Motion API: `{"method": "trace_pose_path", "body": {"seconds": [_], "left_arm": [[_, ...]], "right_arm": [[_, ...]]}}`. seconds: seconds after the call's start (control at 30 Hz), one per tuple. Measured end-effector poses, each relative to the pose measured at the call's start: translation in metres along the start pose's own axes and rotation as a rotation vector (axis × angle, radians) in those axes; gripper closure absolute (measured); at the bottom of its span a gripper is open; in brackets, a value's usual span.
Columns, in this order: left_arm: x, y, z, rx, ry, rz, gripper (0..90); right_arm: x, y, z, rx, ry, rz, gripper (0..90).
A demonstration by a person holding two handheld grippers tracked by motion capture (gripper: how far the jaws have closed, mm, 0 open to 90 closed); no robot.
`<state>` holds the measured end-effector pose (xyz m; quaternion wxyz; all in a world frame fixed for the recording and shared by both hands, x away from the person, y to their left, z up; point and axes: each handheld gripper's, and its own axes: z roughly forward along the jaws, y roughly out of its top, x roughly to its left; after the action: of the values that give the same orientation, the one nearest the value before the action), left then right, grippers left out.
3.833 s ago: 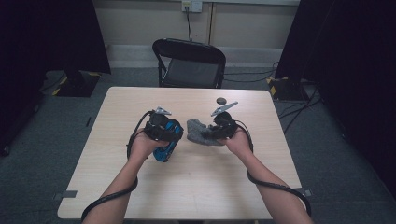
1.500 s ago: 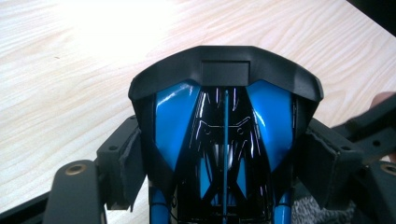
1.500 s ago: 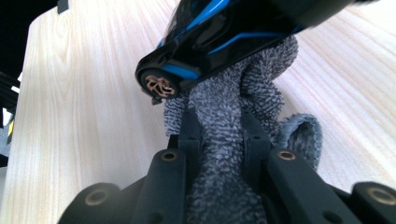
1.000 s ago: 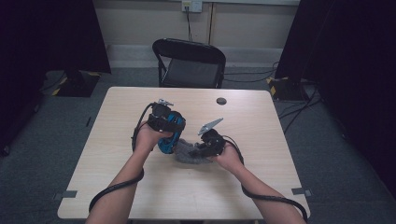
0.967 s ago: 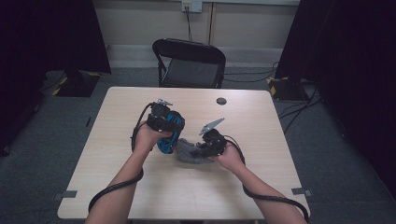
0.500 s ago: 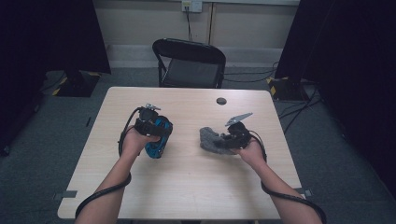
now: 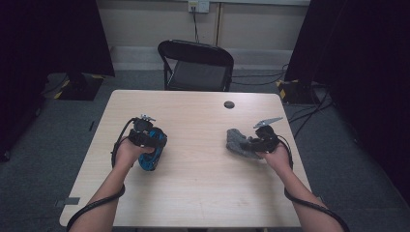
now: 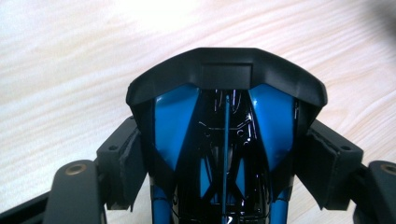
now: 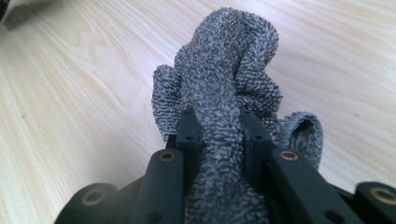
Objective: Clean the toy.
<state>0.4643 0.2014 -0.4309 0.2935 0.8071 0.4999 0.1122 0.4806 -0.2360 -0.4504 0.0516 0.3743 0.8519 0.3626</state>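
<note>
High view: left gripper point(image 7: 147, 145) clamped across a glossy blue-and-black plastic object with a black rim point(image 7: 151, 155), low over the left half of the pale wooden tabletop point(image 7: 203, 188); right gripper point(image 7: 251, 143) pinched on a crumpled grey terry cloth point(image 7: 236, 141) over the right half, near the right edge. Well apart, wide bare wood between the two and toward the near edge. Small dark round disc point(image 7: 229, 104) near the far edge; black folding chair point(image 7: 196, 65) beyond the tabletop. Left gripper view: blue-and-black object point(image 8: 224, 140) seen end-on, shiny black centre with blue panels either side and a matte black curved rim on top, padded fingers point(image 8: 126, 163) pressed on both flanks; bare wood grain all round. Right gripper view: grey cloth point(image 9: 229, 88) nubbly, bunched into folds, squeezed narrow between nearly closed black fingers point(image 9: 187, 135), loose end spilling forward onto the wood; open tabletop left and ahead.
</note>
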Motion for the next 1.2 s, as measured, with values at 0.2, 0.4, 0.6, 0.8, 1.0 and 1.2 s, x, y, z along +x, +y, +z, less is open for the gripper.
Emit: {"method": "trace_pose_path", "body": {"seconds": [0.2, 0.4, 0.6, 0.8, 1.0, 1.2], "left_arm": [[0.004, -0.002, 0.003, 0.018, 0.006, -0.010, 25.6], [0.007, -0.003, 0.010, 0.032, 0.010, -0.017, 25.6], [0.007, -0.003, 0.019, 0.043, 0.017, -0.019, 25.6], [0.009, -0.004, 0.029, 0.047, 0.023, -0.037, 25.5], [0.012, -0.005, 0.036, 0.058, 0.029, -0.044, 25.5], [0.011, -0.008, 0.043, 0.058, 0.033, -0.043, 25.4]], "right_arm": [[-0.012, -0.011, -0.007, -0.004, -0.036, 0.036, 73.0], [-0.019, -0.018, -0.012, -0.008, -0.061, 0.059, 72.6], [-0.025, -0.023, -0.013, -0.012, -0.072, 0.077, 72.4], [-0.031, -0.028, -0.016, -0.028, -0.085, 0.113, 71.5], [-0.035, -0.032, -0.016, -0.029, -0.109, 0.125, 69.8], [-0.036, -0.034, -0.018, -0.037, -0.119, 0.133, 67.5]]}}
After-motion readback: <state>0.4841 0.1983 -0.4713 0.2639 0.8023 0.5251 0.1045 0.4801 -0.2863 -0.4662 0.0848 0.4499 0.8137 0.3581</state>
